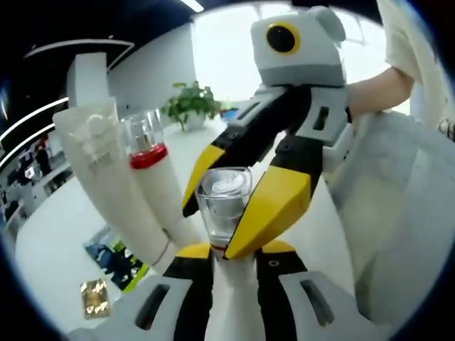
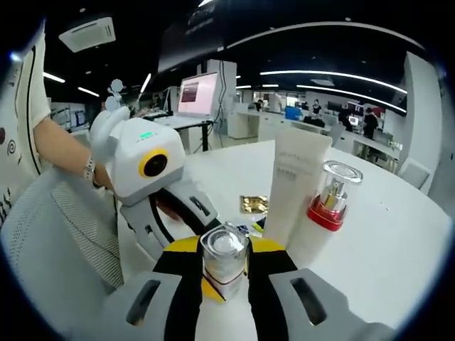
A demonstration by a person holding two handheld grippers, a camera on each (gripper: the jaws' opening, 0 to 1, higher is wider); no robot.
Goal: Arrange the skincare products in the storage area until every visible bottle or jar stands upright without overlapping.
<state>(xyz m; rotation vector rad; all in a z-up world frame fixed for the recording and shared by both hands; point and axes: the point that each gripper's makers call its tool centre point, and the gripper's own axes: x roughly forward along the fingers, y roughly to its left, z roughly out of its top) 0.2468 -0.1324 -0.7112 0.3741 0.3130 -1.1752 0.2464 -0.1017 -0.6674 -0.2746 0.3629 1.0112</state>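
Left gripper view: left gripper (image 1: pixel 226 250) clenched on clear-capped bottle (image 1: pixel 224 202) low on body, right gripper (image 1: pixel 238 206) closing round its cap from above, yellow tips flanking it. Right gripper view: right gripper (image 2: pixel 224 273) clamped on same bottle (image 2: pixel 225 259), left gripper (image 2: pixel 170 206) beyond. Bottle held between both, off bench (image 2: pixel 398 234). Beside bottle: white tube (image 2: pixel 295 181) upright, red-collared bottle (image 2: pixel 328 199) touching tube. Gold sachet (image 2: pixel 253 204) behind. Judgement: bottle light, stiff, smooth, likely slippery; cap may be brittle, so grip body, not cap.
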